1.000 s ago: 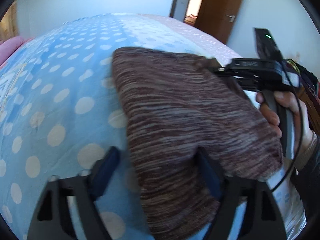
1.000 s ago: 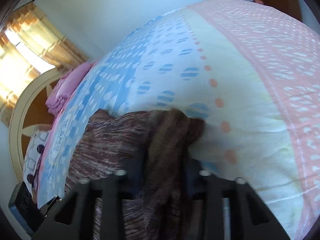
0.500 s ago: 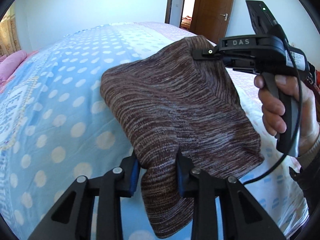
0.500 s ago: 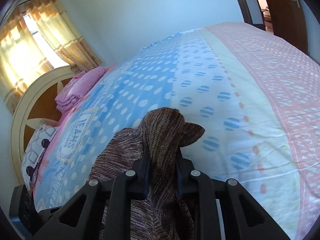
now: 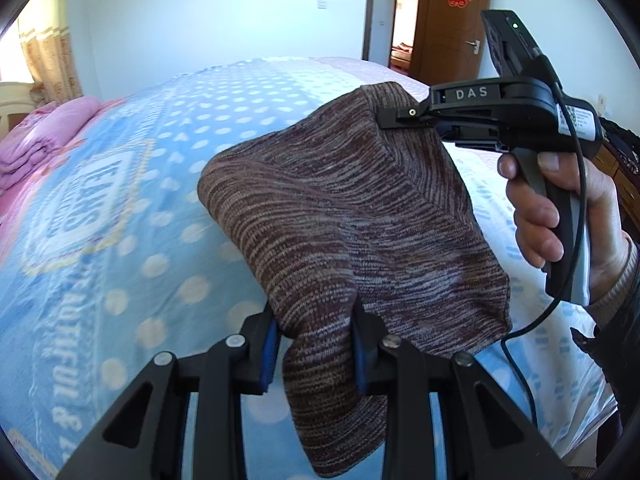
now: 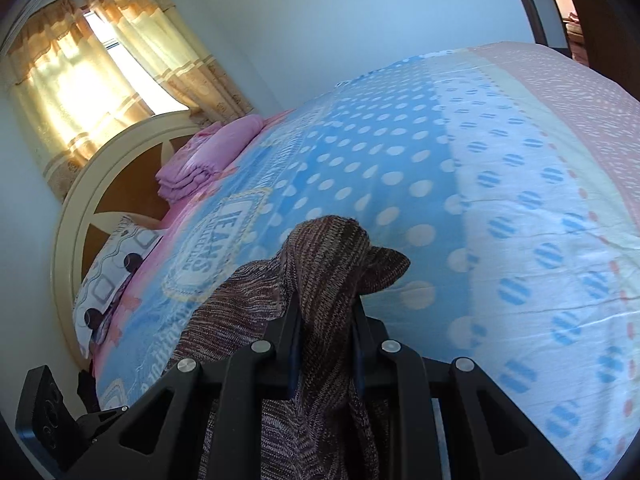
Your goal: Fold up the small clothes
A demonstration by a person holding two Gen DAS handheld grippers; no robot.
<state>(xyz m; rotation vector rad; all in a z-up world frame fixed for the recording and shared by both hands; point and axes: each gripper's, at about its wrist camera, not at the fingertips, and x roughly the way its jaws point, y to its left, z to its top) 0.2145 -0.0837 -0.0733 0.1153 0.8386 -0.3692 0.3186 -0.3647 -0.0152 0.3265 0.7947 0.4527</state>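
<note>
Where the left wrist camera looks down, the left gripper (image 5: pixel 316 344) clamps one bunched corner of the brown knit garment (image 5: pixel 340 216), lifted above the bed (image 5: pixel 132 208). In the right wrist view, the right gripper (image 6: pixel 325 332) pinches another corner between its jaws.

Black right gripper (image 5: pixel 386 118) — white "DAS" lettering, green light, trailing black cable (image 5: pixel 560 292); blue-padded fingers (image 5: pixel 269 350), silver screws; beige knit cuff (image 5: pixel 616 280).
</note>
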